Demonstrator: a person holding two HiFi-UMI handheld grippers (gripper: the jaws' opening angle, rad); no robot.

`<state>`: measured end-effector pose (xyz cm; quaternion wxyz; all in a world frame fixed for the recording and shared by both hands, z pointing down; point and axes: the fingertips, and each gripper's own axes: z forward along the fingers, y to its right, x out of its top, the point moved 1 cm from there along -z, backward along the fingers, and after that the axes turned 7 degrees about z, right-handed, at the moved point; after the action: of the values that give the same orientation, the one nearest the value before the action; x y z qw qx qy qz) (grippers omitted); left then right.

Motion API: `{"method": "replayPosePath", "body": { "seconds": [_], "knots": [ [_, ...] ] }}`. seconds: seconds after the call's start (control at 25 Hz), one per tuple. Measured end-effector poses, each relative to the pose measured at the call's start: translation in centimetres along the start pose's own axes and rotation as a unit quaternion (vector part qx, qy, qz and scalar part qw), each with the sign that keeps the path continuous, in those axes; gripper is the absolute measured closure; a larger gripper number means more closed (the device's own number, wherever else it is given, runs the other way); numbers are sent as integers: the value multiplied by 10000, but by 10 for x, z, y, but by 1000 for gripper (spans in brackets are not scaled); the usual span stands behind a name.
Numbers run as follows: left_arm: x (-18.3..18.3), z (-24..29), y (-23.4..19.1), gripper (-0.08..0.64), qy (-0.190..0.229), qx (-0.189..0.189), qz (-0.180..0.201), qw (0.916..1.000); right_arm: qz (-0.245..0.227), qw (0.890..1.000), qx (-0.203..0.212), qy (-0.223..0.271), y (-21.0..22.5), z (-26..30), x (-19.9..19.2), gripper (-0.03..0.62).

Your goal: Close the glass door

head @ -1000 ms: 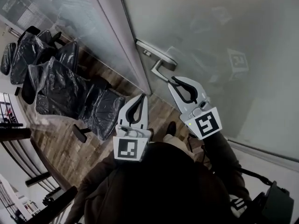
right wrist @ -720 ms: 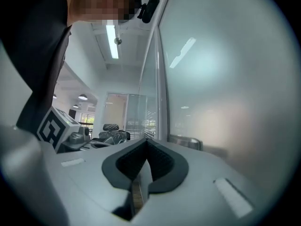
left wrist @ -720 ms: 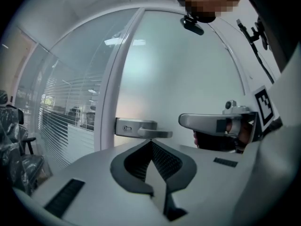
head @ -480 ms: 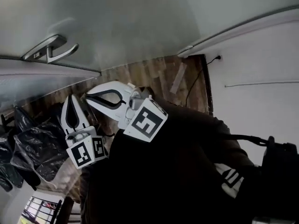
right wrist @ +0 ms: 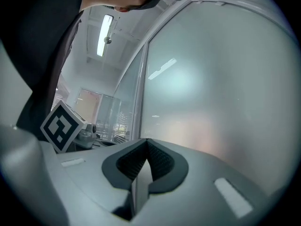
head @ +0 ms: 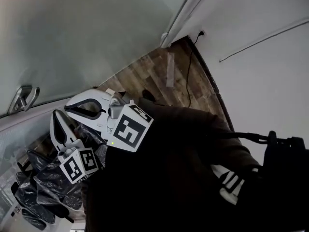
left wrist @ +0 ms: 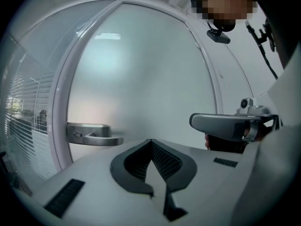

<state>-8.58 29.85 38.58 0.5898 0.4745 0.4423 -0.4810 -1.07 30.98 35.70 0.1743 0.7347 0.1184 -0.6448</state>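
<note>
The frosted glass door [left wrist: 141,88] appears to sit closed in its frame, though the seam is hard to judge. The left gripper [left wrist: 151,141] is clenched on nothing, near the lever handle [left wrist: 94,136] but apart from it. The right gripper [right wrist: 146,141], also clenched empty, sits farther from that handle.

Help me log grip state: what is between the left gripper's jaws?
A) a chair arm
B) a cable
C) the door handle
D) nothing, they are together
D: in the left gripper view, the left gripper has its jaws together on nothing, and the door handle stands apart, off to the left.
</note>
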Motion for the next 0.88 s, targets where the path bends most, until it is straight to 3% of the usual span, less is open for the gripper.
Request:
{"method": "replayPosePath", "body": {
  "seconds": [0.12,0.24,0.4,0.56,0.88],
  "knots": [
    [22,-9,53,564,195,-37,203,9996,-66,9997,-94,219,11,-52,20,591],
    [35,-13,69,563,313,29,280,9991,-153,9996,59,222,16,-68,30,591],
    [35,-3,75,563,362,-14,148,9992,-327,9993,148,-138,25,-73,23,591],
    [31,1,63,563,391,-21,173,9991,232,9996,-97,141,29,-59,20,591],
    [31,-6,53,563,425,204,151,9988,116,9996,199,185,22,-48,20,591]
  ]
}}
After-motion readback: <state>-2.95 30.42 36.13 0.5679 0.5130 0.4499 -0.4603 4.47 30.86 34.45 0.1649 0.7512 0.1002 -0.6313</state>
